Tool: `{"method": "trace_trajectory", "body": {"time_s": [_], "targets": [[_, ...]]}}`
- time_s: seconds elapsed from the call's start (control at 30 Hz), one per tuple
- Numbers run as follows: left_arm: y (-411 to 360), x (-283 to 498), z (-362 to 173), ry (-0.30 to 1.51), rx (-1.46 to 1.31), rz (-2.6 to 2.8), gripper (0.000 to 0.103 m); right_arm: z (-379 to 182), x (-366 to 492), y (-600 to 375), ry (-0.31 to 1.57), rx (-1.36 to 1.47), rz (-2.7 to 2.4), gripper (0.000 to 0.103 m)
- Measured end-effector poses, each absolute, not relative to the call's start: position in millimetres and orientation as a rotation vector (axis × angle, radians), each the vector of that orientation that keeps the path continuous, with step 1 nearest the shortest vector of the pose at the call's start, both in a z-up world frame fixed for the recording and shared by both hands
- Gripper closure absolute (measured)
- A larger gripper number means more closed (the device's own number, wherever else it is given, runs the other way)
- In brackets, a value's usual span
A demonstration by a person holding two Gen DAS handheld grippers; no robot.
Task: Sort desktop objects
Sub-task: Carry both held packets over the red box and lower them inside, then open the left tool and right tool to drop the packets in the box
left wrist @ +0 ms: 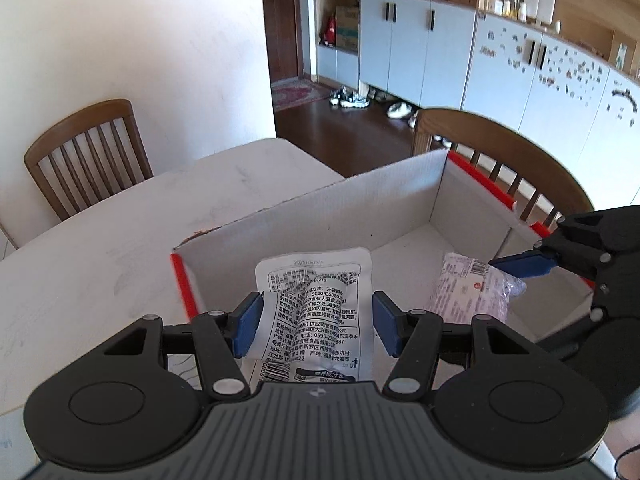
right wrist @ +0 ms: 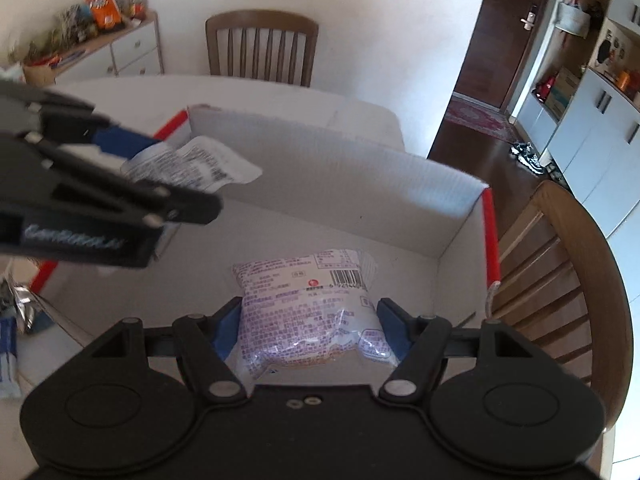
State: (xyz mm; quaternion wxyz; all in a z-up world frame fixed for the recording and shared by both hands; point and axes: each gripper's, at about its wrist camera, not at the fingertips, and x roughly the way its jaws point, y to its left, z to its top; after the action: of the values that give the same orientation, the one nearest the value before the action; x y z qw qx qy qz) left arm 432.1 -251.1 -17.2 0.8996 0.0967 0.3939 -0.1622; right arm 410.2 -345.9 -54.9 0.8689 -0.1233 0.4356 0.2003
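Observation:
A white cardboard box [left wrist: 360,196] with red edges stands on the white table. My left gripper [left wrist: 316,324] hangs over its left end with a white printed snack packet [left wrist: 316,300] between its blue pads; the right pad stands slightly off the packet. That packet also shows in the right wrist view [right wrist: 200,164]. My right gripper [right wrist: 308,328] is over the box's right part with a purple-printed clear bag [right wrist: 308,312] between its pads, the bag resting on the box floor [right wrist: 400,276]. The bag also shows in the left wrist view [left wrist: 468,288].
A wooden chair [left wrist: 88,152] stands at the far table side, another [left wrist: 500,152] beside the box's right end. Foil and blue wrappers [right wrist: 16,320] lie on the table left of the box. A low cabinet [right wrist: 120,44] with snacks stands at the wall.

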Motion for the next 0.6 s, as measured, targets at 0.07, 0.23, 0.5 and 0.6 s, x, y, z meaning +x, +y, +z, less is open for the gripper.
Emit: {"method": "trace_trajectory", "body": {"time_s": [0.07,0.23,0.5,0.6], "targets": [[-255,441,-22,0.832,0.211,-0.333,0.045,-59,414,-346,0.922,-0.269,0.430,0.033],[-264,456,-41,0.886,0.261,-0.326,0.045,-72,423,-345,0.961,-0.306,0.446,0.033],[-279,467,-63,0.947,0.371,-0.324,0.045,-85,431,-340,1.003,-0.338,0.472,0.033],[-287,467,-68,0.968,0.420,-0.332,0.045,-84,433,-339,1.004,-0.341,0.487,0.033]]}}
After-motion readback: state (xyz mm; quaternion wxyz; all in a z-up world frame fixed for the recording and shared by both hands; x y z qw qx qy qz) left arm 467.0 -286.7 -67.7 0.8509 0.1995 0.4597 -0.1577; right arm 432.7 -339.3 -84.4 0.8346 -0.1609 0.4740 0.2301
